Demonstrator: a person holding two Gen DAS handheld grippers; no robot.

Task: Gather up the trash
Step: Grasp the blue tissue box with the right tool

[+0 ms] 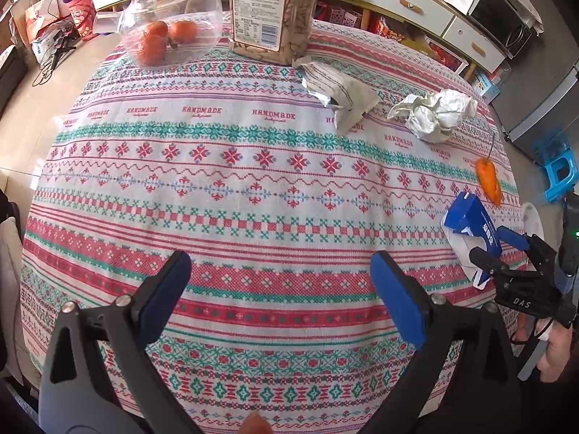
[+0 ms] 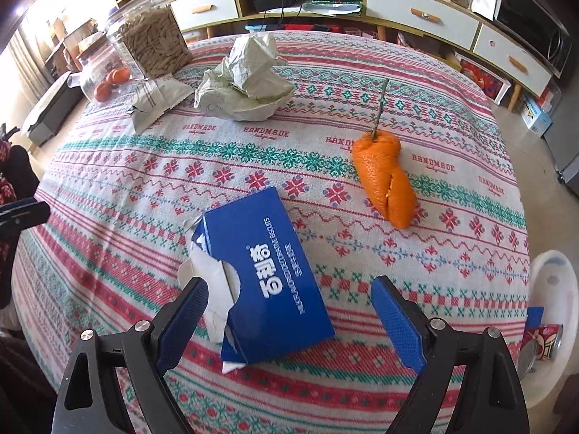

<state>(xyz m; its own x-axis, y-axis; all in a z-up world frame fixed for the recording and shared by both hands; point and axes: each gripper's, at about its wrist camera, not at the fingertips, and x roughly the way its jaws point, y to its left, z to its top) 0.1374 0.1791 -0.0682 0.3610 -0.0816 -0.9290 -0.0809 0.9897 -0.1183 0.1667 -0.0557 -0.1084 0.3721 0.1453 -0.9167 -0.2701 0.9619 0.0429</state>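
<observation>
While both tools hang over a round surface (image 1: 253,181) covered with a red-and-green patterned cloth, the right hand-held gripper (image 2: 287,320) stands with its blue-padded jaws spread wide above a torn blue biscuit box (image 2: 267,275). That box lies flat near the surface's near right edge, its ripped white flap just beside the left pad; the pads do not press on it. No earlier view is at hand to show any jaw movement.

Beyond the box, toward the right edge, rests a curl of orange peel (image 2: 385,179) with a thin green stem poking up from its far end. Farther back, near the middle of the far side, sits a crumpled ball of pale paper (image 2: 246,83), and just to its left an opened striped snack wrapper (image 2: 159,97).

The left hand-held gripper (image 1: 280,298) is likewise wide open and empty, poised over bare cloth near the surface's near edge, well apart from the litter. From its view the right tool appears at the right edge over the blue box, with a person's hand (image 1: 557,350) gripping its handle.

At the far edge stand a clear jar (image 1: 170,21) with a wooden lid holding orange fruit and a tall container (image 1: 271,11) of pale seeds. A white bowl (image 2: 553,289) shows beyond the surface's right edge.
</observation>
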